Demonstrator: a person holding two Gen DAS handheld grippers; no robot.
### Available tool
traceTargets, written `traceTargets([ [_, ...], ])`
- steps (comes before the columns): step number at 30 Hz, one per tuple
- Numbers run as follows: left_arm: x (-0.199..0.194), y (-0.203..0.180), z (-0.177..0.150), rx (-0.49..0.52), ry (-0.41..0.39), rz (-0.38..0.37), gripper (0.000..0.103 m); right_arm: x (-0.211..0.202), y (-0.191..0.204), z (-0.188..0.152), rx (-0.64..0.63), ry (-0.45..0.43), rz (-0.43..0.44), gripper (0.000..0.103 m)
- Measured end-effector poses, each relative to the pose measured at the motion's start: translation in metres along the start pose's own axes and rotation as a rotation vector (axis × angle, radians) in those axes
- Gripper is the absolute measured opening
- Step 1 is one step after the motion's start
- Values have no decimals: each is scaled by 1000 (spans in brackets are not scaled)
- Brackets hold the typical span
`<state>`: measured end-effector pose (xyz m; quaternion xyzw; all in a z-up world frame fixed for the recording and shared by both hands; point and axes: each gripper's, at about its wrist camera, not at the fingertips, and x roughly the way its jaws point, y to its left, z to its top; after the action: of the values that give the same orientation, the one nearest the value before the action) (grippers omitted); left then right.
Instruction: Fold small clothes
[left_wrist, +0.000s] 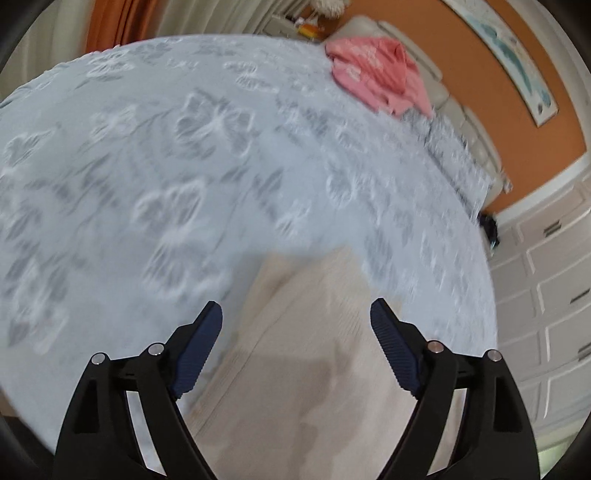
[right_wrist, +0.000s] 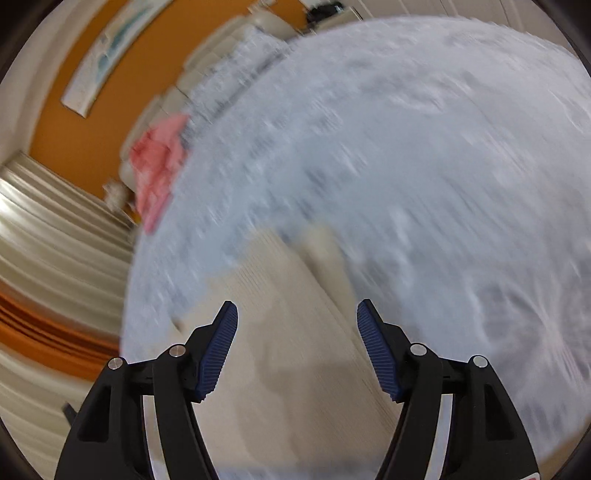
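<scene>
- Left gripper: its black arms ended in ribbed dark-blue fingers that stood wide apart, with nothing between them. It hung over a cream, finely ribbed garment.
- Right gripper: its ribbed blue fingers were likewise spread wide and held nothing. It too hung above the cream ribbed garment; whether either gripper touched the cloth could not be told.
- Cream garment: it lay flat on the near part of a bed covered by a pale blue bedspread with a grey floral pattern. In the left wrist view a darker shaded patch crossed the cloth between the fingers. Its far edge ended just ahead of the fingertips in both views.
- Pink garment: a crumpled piece of salmon-pink cloth lay at the far edge of the bedspread, beside a cream padded headboard, well apart from the cream garment. In the right wrist view the pink garment appeared at upper left, smeared by motion blur.
- Surroundings: an orange wall carried a long framed picture in white and teal. White panelled drawers with dark handles stood at the right of the left wrist view. Pale pleated curtains with an orange band filled the left of the right wrist view.
- Image quality: both views were blurred, the right wrist view more heavily.
</scene>
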<state>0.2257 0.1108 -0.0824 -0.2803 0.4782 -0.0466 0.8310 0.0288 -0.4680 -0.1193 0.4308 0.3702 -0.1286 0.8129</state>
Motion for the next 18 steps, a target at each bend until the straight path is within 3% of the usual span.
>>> traceTargets([
  [4,-9,18,-42,-3,77,32,86,-4,-19,-38,29,80,-32,66],
  [10,12,47,-89,-145,220,56,86,10,-29,-68,106,173,-19,67],
  [13,13,58,-99,-252,206,25,84,19,-30,-69,174,177,4,67],
  [14,12,60,-99,-271,200,18,81,24,-32,-69,206,181,29,62],
  [15,13,60,-98,-279,201,11,64,27,-33,-68,231,187,48,35],
  [16,13,61,-97,-283,202,-11,37,30,-36,-68,254,197,60,17],
  [18,14,65,-97,-327,227,-67,14,26,-36,-70,276,186,73,13],
])
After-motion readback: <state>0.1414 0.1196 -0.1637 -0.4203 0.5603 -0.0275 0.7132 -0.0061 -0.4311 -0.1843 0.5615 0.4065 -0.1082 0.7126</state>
